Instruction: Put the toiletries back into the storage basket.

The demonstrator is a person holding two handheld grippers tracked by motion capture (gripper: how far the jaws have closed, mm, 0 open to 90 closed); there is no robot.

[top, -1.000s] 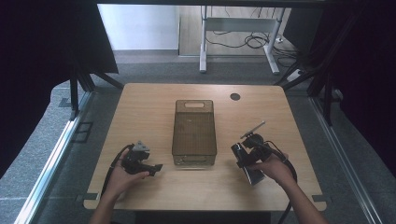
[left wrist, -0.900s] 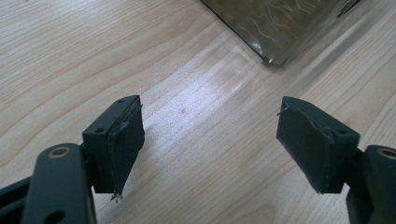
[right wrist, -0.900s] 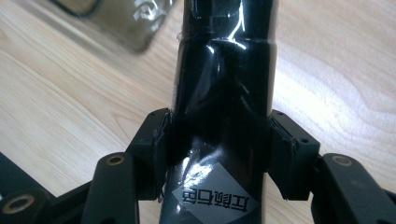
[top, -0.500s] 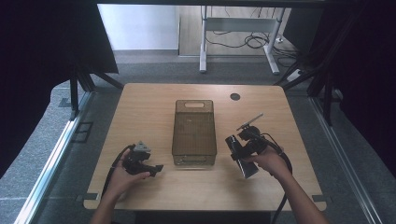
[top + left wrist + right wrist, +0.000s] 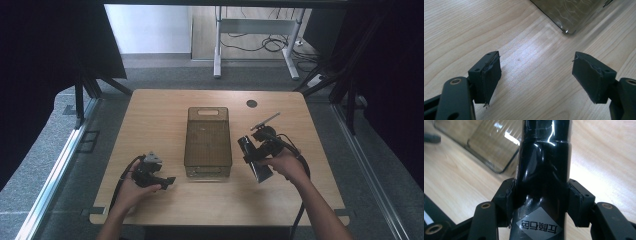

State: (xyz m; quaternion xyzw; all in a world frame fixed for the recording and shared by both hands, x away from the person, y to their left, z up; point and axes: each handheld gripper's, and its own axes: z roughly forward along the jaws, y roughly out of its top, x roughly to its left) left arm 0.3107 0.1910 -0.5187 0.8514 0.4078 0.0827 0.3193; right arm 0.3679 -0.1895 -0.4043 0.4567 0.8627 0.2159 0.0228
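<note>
A long, glossy black pack (image 5: 544, 157) with a grey label is clamped between the pads of my right gripper (image 5: 540, 195). In the high view that gripper (image 5: 259, 150) holds the pack (image 5: 254, 162) just above the table, close to the right wall of a smoky see-through bin (image 5: 189, 145). The bin's corner (image 5: 486, 147) lies just beyond the pack. My left gripper (image 5: 167, 181) rests low at the front left of the table. Its jaws (image 5: 536, 80) stand wide apart over bare wood, with the bin's near corner (image 5: 571, 15) ahead.
The bin stands lengthwise in the middle of the wooden table (image 5: 150, 115). A round black hole (image 5: 251, 103) sits near the table's far edge. Cables trail from both grippers toward the front edge. A white desk frame (image 5: 255, 30) stands on the floor beyond.
My right gripper has risen and moved left toward the bin with the black pack in it. The left gripper has stayed where it was.
</note>
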